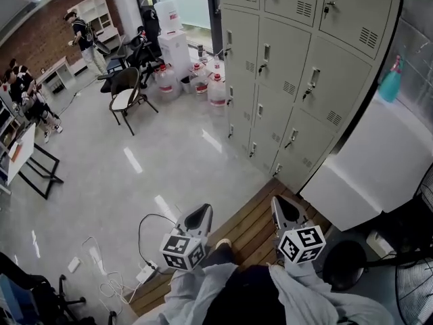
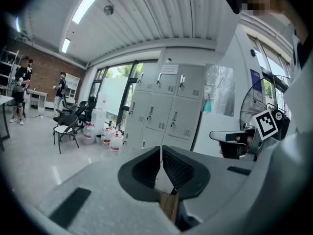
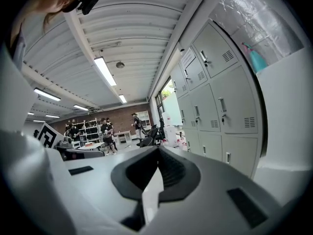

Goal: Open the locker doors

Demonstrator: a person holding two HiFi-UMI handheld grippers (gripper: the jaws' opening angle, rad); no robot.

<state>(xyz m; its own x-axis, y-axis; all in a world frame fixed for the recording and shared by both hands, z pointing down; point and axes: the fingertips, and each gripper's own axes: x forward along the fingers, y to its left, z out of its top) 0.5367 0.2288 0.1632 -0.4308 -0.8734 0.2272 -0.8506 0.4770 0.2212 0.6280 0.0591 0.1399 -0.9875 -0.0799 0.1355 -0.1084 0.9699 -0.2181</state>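
A bank of grey lockers (image 1: 298,66) fills the upper right of the head view, all its doors closed, each with a small handle. The lockers also show ahead in the left gripper view (image 2: 166,111) and on the right of the right gripper view (image 3: 215,102). My left gripper (image 1: 198,217) and right gripper (image 1: 284,212) are held side by side over a wooden floor strip (image 1: 250,229), well short of the lockers. Both are shut with nothing between the pads, as the left gripper (image 2: 161,148) and right gripper (image 3: 157,151) show in their own views.
A white counter (image 1: 379,161) with a teal spray bottle (image 1: 390,80) stands right of the lockers. Several water jugs (image 1: 216,90) and a chair (image 1: 126,95) sit to their left. A power strip with cable (image 1: 145,273) lies near my feet, a fan (image 1: 413,290) at lower right. People (image 1: 84,36) stand far left.
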